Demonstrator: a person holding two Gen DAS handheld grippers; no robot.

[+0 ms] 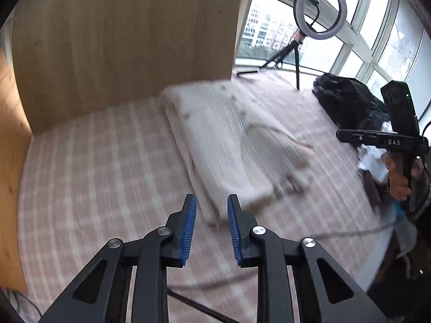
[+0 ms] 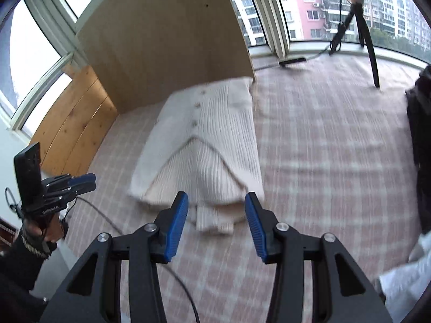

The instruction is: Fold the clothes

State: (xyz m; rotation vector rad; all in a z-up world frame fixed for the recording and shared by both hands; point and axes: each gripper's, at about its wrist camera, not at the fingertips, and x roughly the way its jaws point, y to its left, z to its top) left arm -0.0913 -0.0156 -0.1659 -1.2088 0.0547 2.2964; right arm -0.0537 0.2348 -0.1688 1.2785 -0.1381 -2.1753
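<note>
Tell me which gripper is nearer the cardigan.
Hard to call; seemingly the left gripper, open, fingertips at the cardigan's near corner. The right gripper, open, hovers just short of its hem.

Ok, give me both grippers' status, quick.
Left gripper: open, holding nothing.
Right gripper: open, holding nothing, above the folded cardigan.

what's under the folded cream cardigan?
The cream ribbed cardigan lies folded on the pink plaid bed cover, which shows all round it. A sleeve end pokes out at its near edge. Anything beneath the folds is hidden.
</note>
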